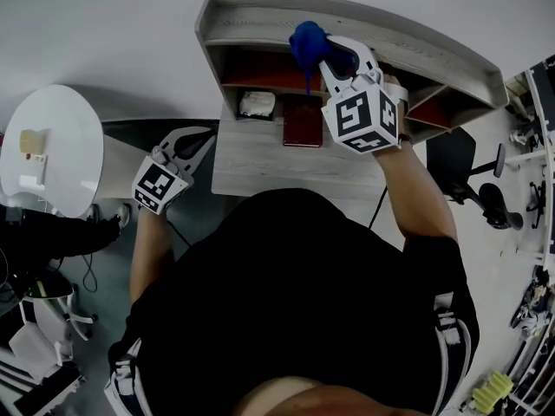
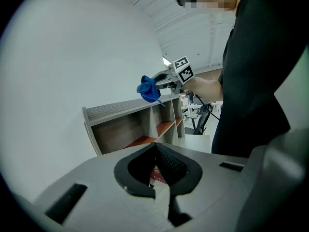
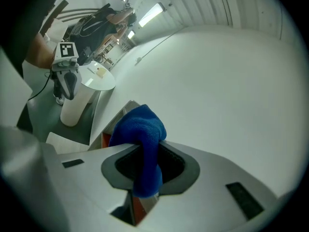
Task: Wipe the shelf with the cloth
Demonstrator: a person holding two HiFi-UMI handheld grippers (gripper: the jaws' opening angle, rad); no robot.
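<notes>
Between the right gripper's point(image 3: 145, 173) fingers sits the blue cloth point(image 3: 141, 124), pinched mid-bunch with a wad poking past the tips. Looks soft, light and floppy, so I'd grab a thick fold. Just beyond the tips is the shelf point(image 1: 260, 16) top. Below them, its cubbies hold a white wad point(image 1: 257, 104) and a dark red book point(image 1: 302, 121). Left gripper point(image 1: 192, 146) fingers are closed on nothing, off beside the desk point(image 1: 260, 167).

cloth point(image 3: 140, 144): blue, soft fuzzy pile, matt
shelf point(image 1: 260, 11): pale wood-grain, matt, fine ribs on top; inner boards reddish-orange, smooth
right gripper point(image 3: 145, 163): matt grey plastic body; black pads, rough cross-hatched
desk point(image 1: 260, 167): light wood-grain, matt
book point(image 1: 302, 121): dark red cover, slight sheen
round table point(image 1: 61, 146): white, smooth
</notes>
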